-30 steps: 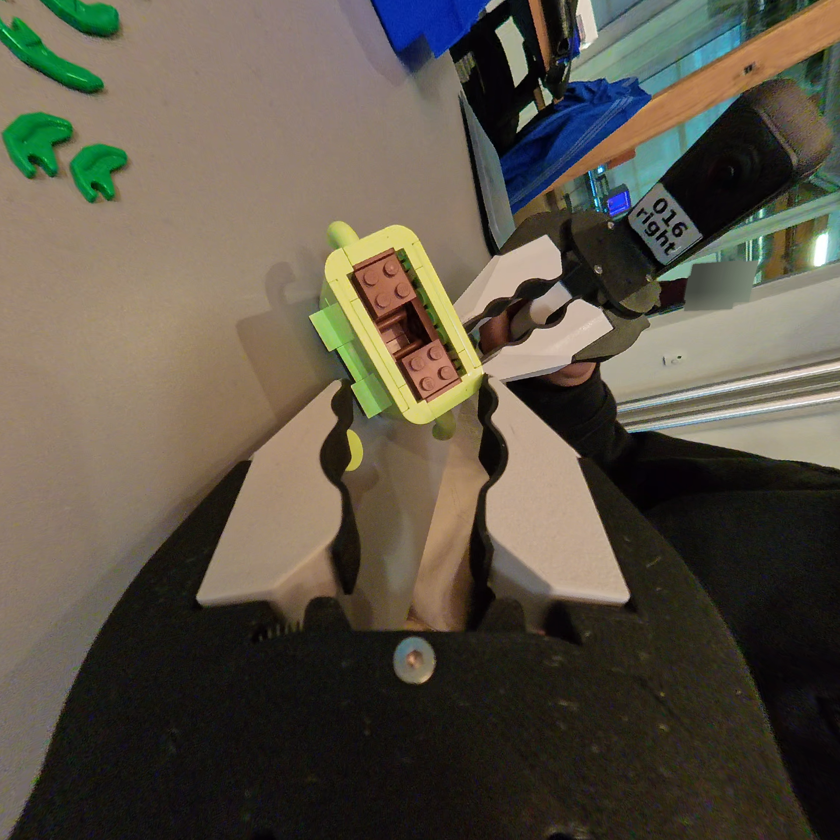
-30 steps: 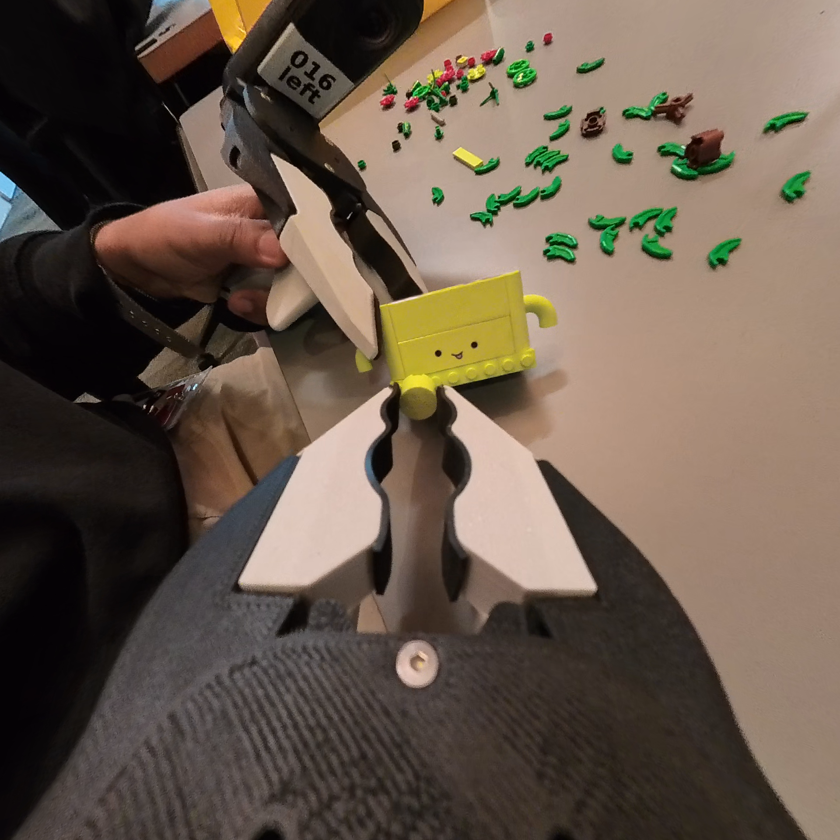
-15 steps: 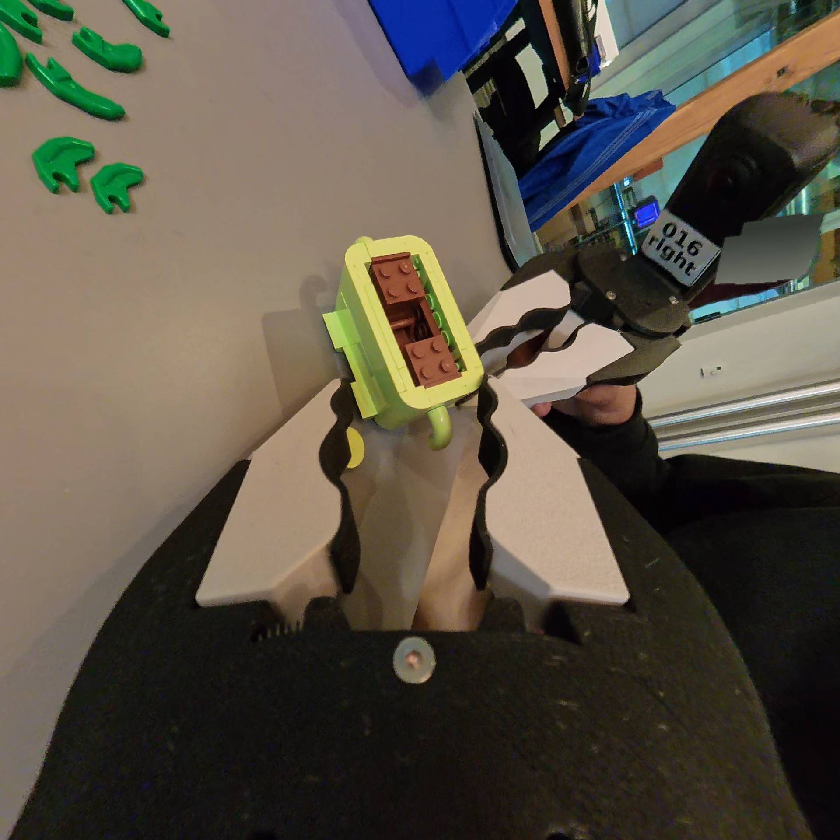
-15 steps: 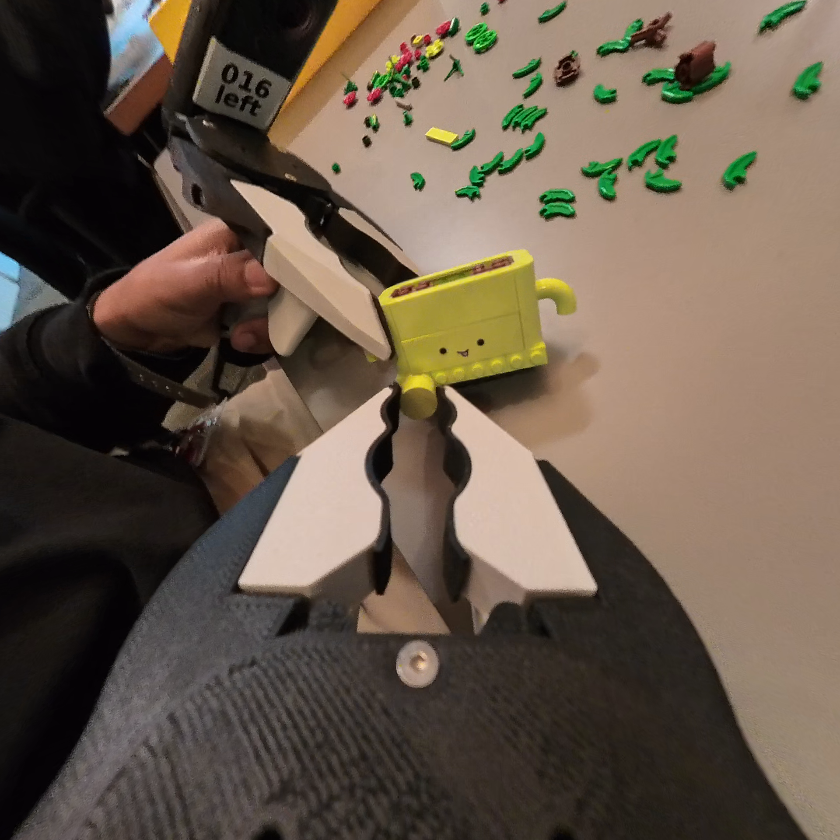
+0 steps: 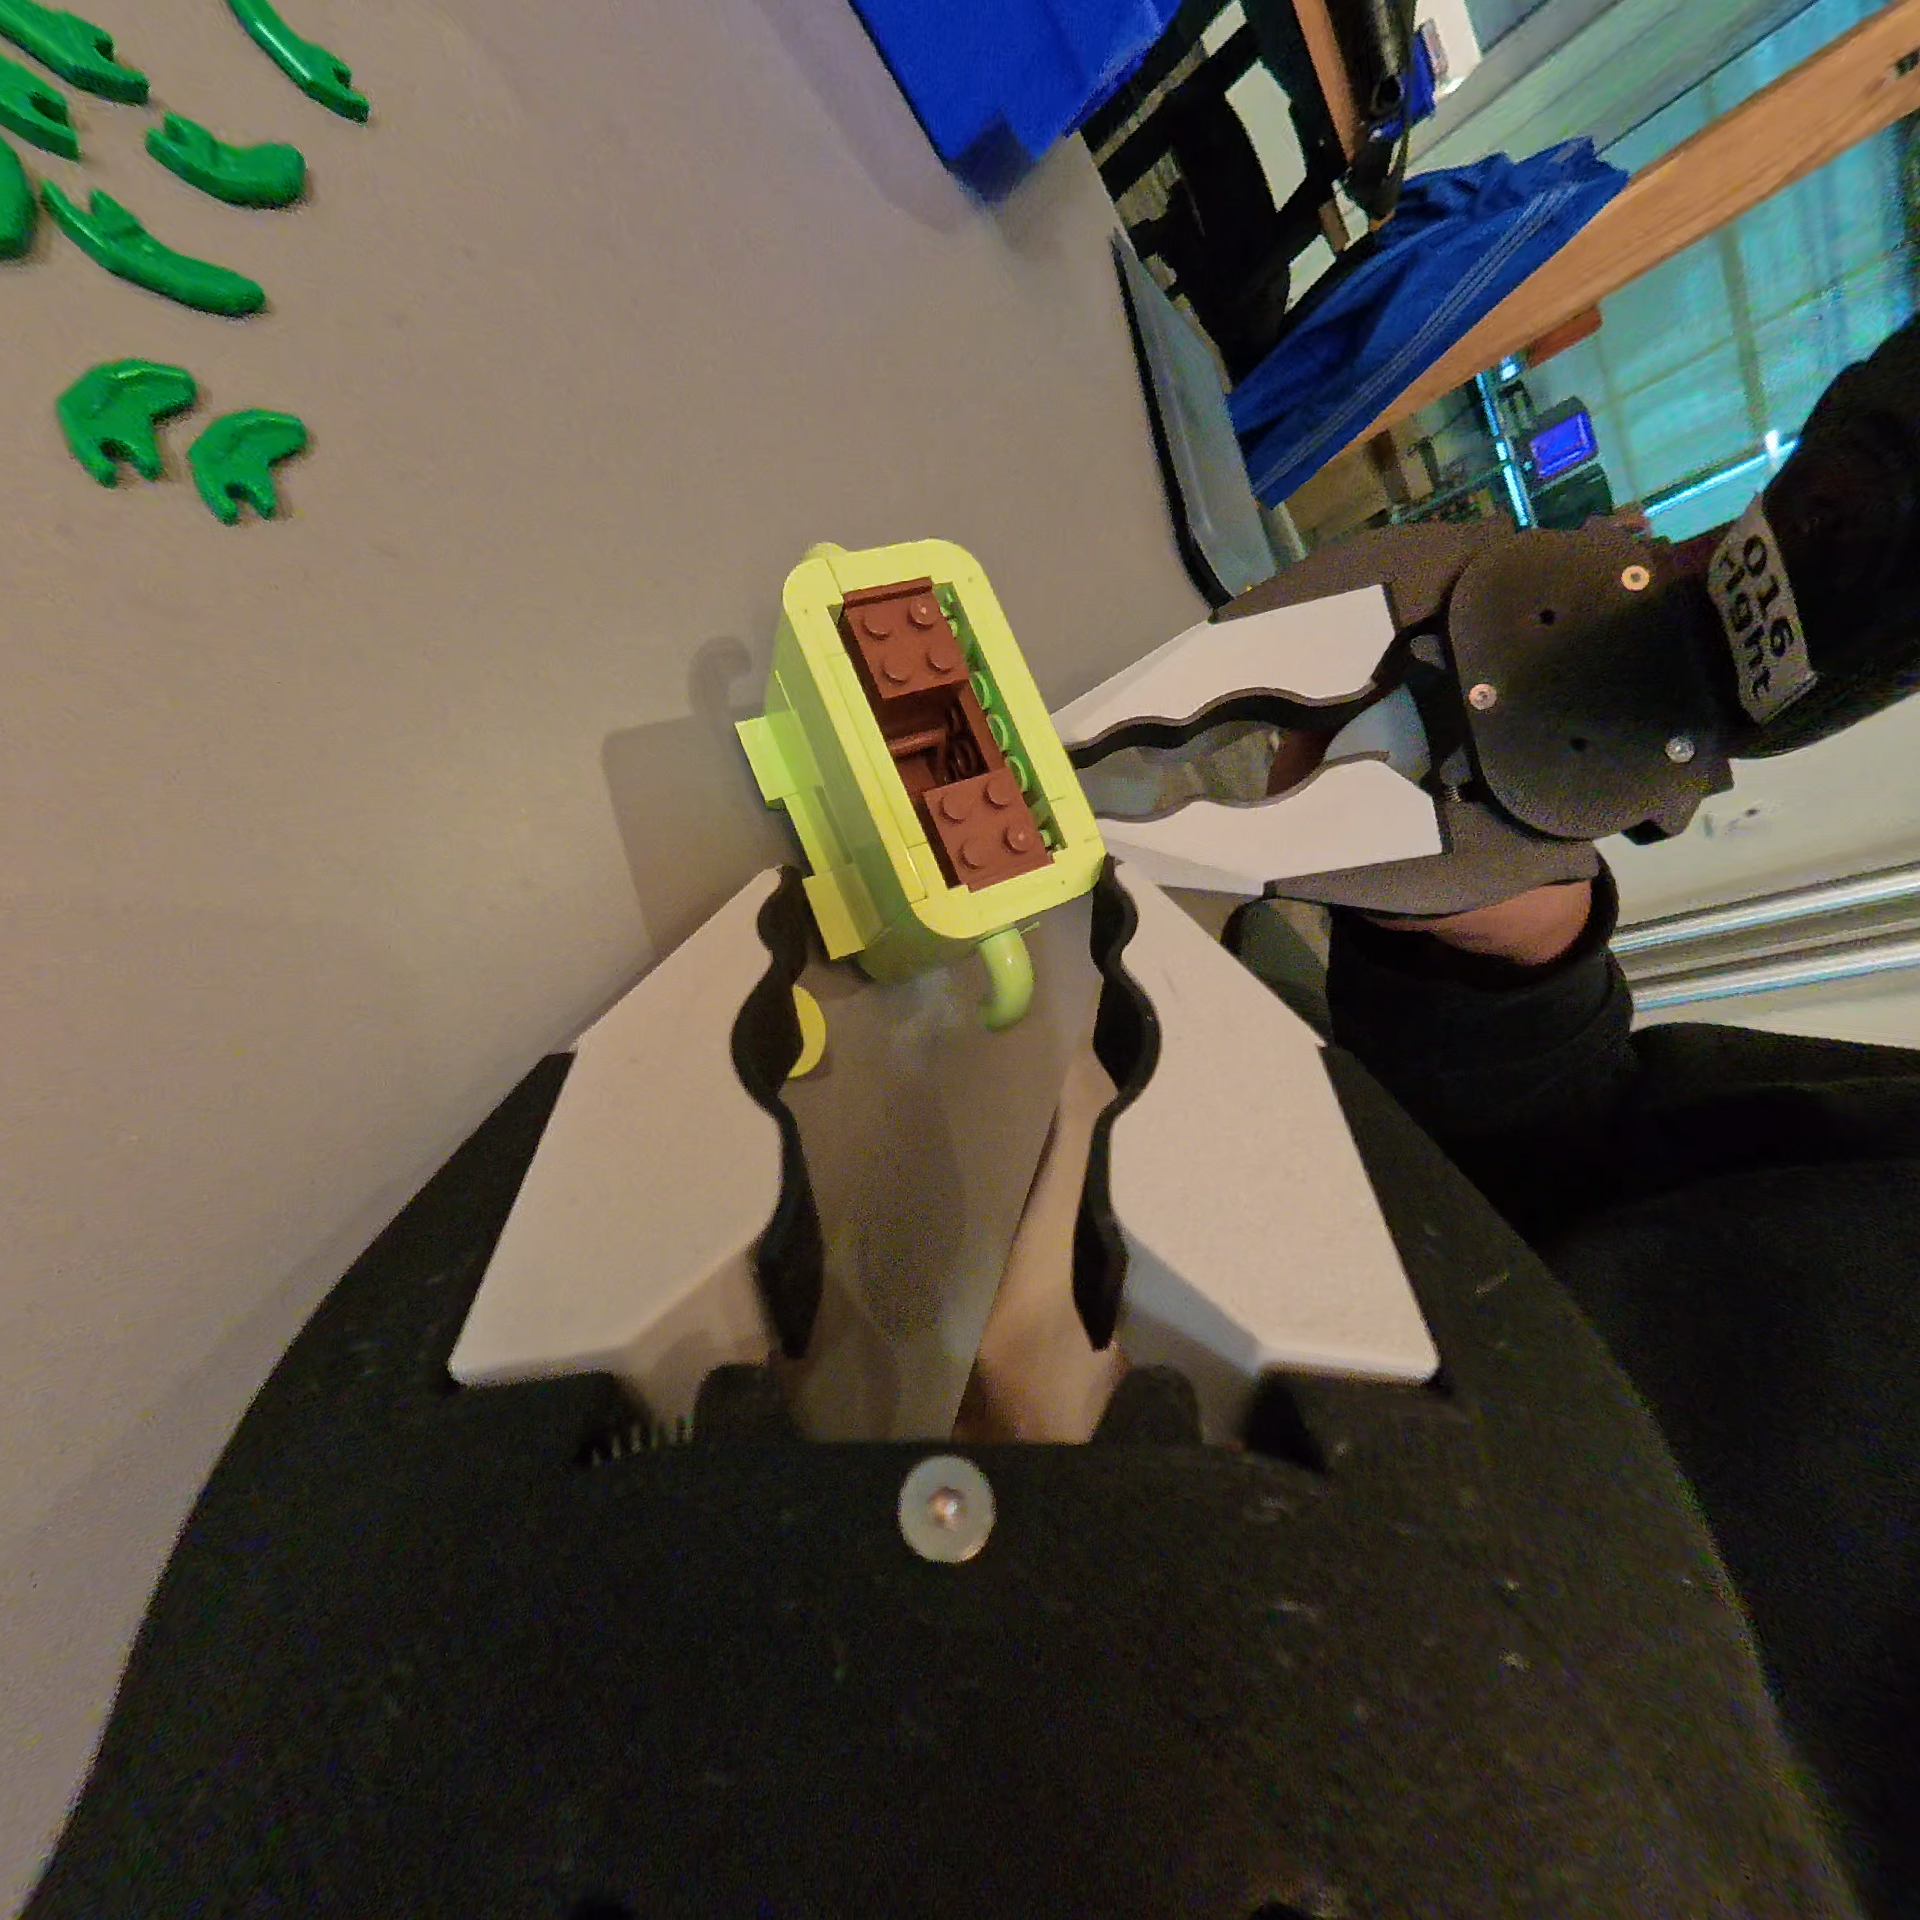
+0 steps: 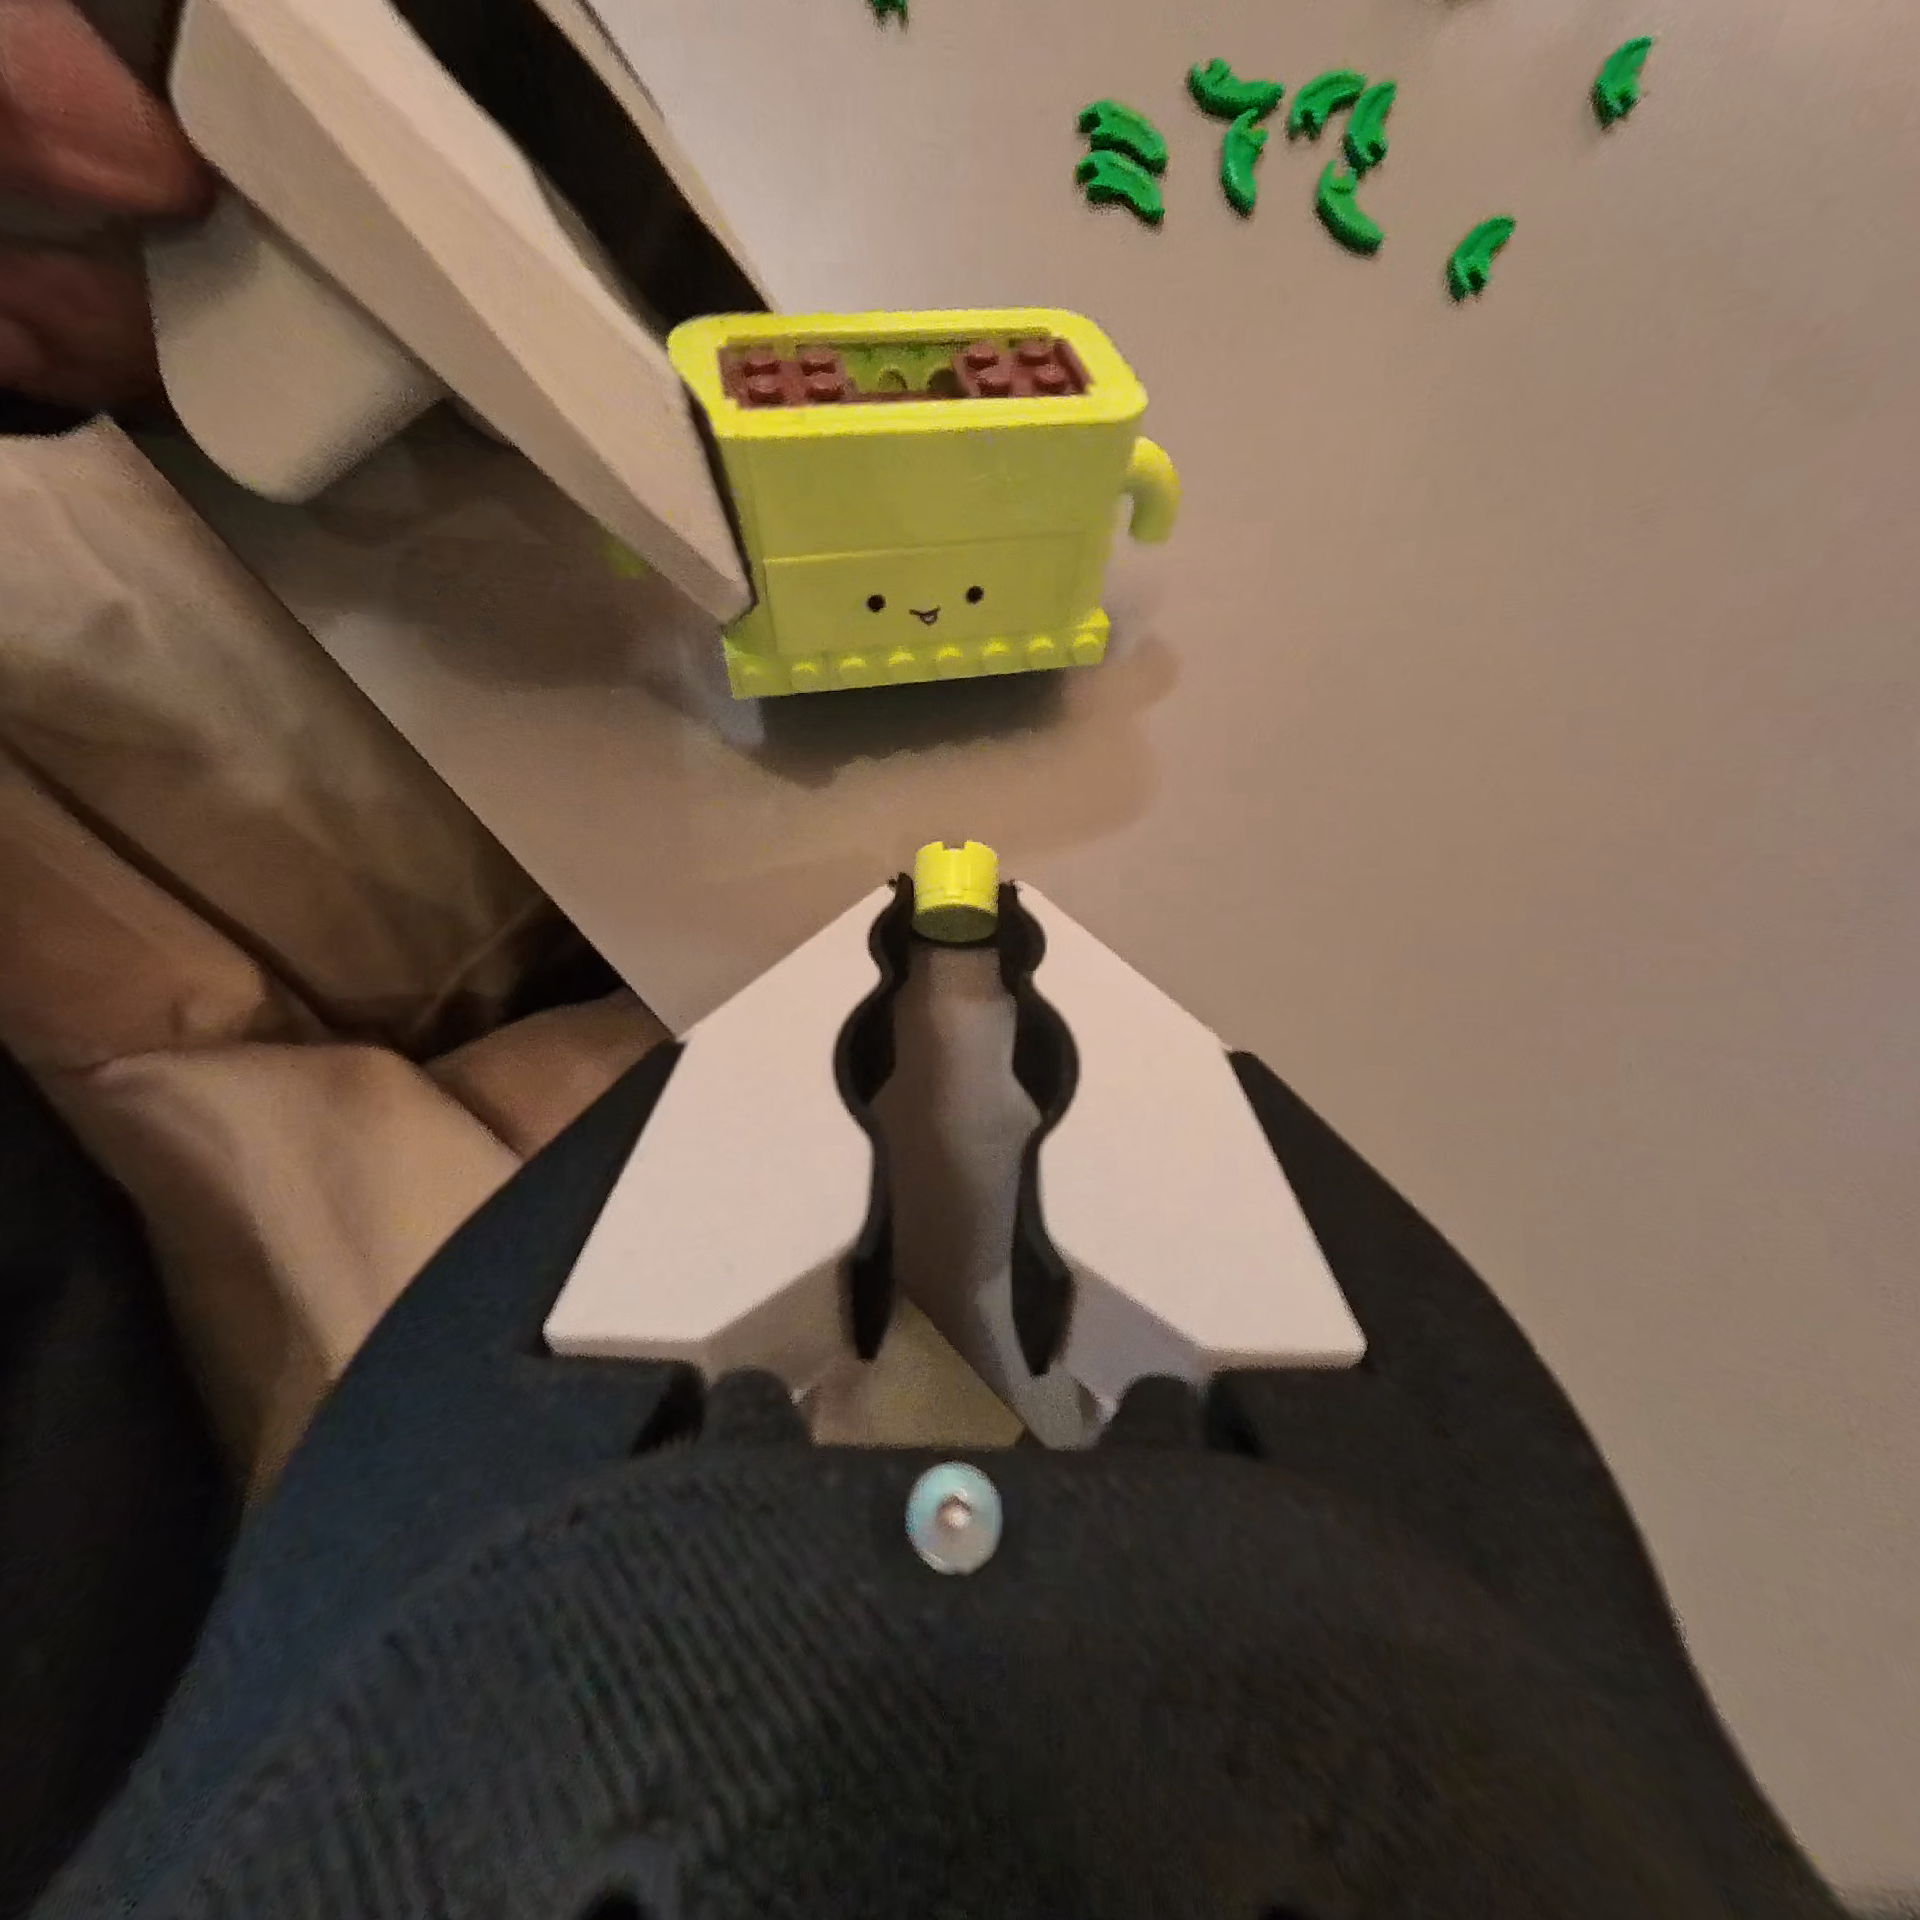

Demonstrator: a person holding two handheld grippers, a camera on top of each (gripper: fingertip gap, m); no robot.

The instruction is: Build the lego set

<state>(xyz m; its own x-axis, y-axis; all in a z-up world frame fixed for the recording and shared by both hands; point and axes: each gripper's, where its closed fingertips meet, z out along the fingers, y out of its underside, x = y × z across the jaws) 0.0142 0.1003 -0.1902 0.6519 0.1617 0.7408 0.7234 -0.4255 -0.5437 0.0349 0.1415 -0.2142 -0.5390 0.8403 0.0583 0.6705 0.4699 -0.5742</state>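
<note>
In the right wrist view the right gripper [image 6: 954,909] sits at frame centre, its jaws nearly closed and pinching a small round lime stud [image 6: 954,904] at the tips. Bare grey table [image 6: 1507,831] lies between it and the lime lego toaster [image 6: 914,520] above centre, which stands near the table edge at left. The left gripper [image 5: 940,935] has its jaws set wide around the toaster's end; its pads look to touch the sides, though a firm clamp cannot be told. Green leaf pieces [image 6: 1299,145] scatter at upper right.
</note>
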